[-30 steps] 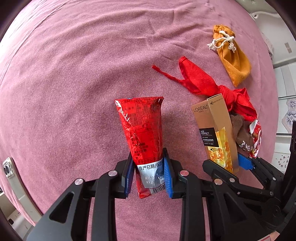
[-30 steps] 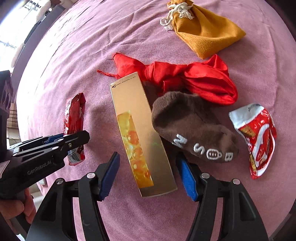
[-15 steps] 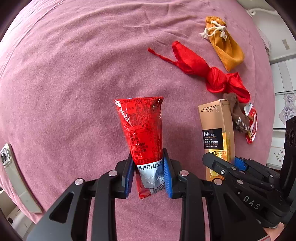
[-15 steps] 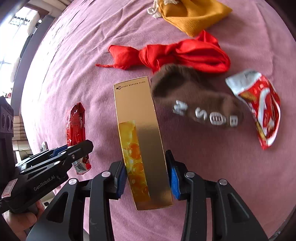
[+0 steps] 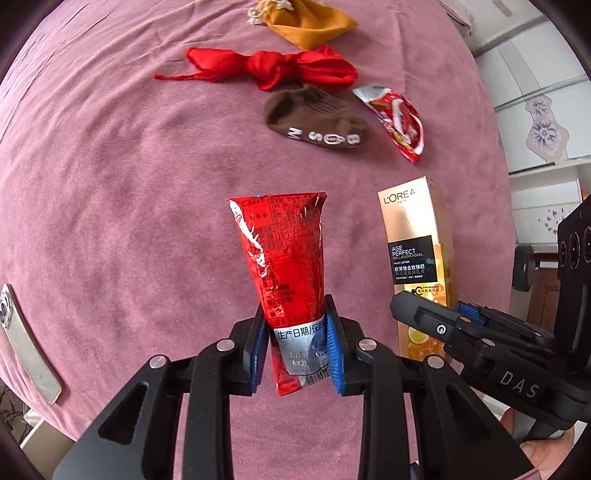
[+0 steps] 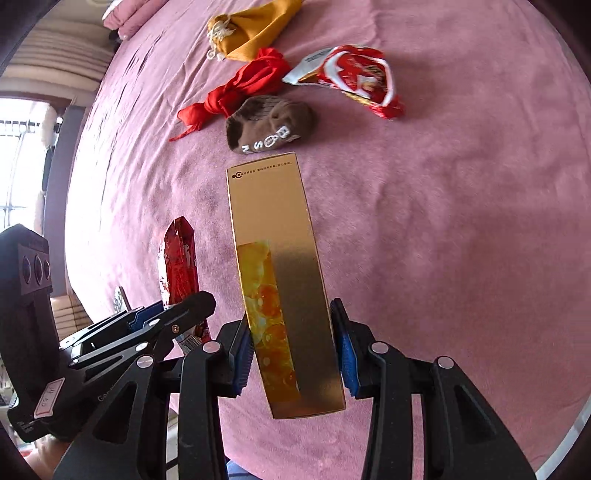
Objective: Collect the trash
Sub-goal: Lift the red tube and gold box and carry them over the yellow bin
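My left gripper (image 5: 295, 354) is shut on the lower end of a red foil wrapper (image 5: 284, 258) and holds it above the pink cloth. The wrapper also shows edge-on in the right wrist view (image 6: 179, 266). My right gripper (image 6: 293, 350) is shut on a gold L'Oreal carton (image 6: 280, 266), lifted off the cloth; the carton shows in the left wrist view (image 5: 417, 243) too. A crumpled red and white snack bag (image 5: 397, 120) lies on the cloth beyond, also in the right wrist view (image 6: 351, 77).
A brown sock (image 5: 314, 120), a knotted red scarf (image 5: 273, 68) and a mustard drawstring pouch (image 5: 306, 20) lie on the pink cloth (image 5: 110, 166). A gold phone (image 5: 26, 343) lies at the left edge. White cabinets (image 5: 535, 92) stand to the right.
My right gripper closed on the gold carton and lifted it away from the sock. Both grippers have drawn back from the scarf, sock and snack bag. The left stays shut on the wrapper.
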